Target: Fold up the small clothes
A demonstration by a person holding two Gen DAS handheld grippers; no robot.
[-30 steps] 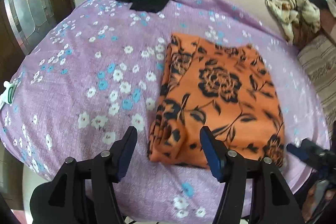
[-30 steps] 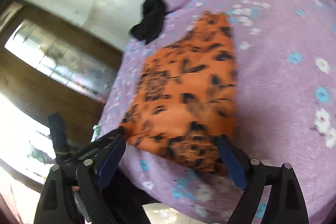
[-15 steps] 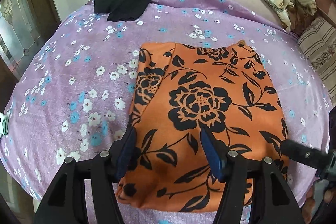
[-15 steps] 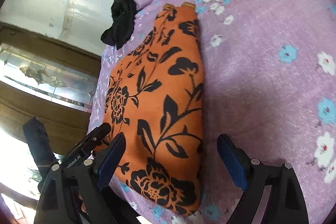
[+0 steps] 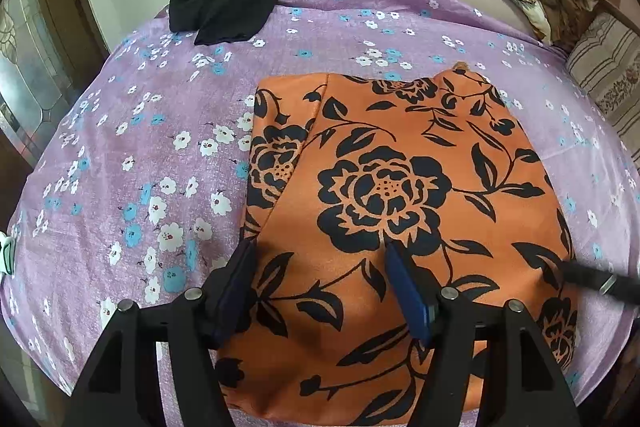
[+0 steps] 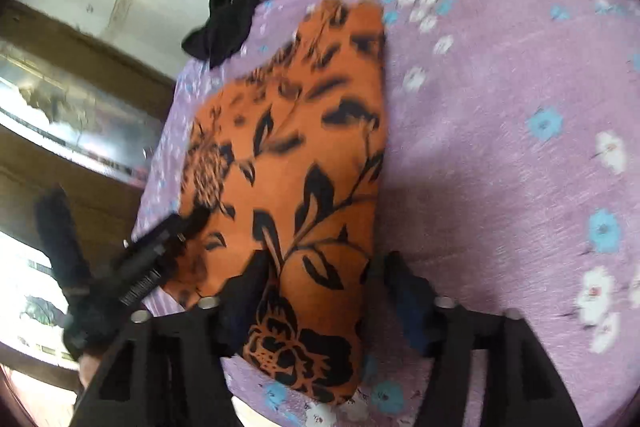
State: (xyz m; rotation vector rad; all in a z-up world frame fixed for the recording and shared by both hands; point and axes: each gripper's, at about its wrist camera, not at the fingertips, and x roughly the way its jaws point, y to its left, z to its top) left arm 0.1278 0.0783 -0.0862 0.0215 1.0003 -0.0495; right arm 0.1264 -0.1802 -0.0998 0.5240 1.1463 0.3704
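Now both grippers are setting onto the near edge of the orange cloth [image 5: 400, 195] lying on the bed [image 5: 132, 155], left gripper [image 5: 320, 287] jaws opening, right gripper [image 6: 320, 291] jaws closing, neither yet clamped; next, likely pinching and folding it away.

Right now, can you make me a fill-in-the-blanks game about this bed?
1. The folded orange cloth with black flowers lies on a ____ flowered sheet.
2. The crumpled garment at the sheet's far edge is ____.
3. The left gripper's fingers have ____ pads.

Missing words: purple; black; blue
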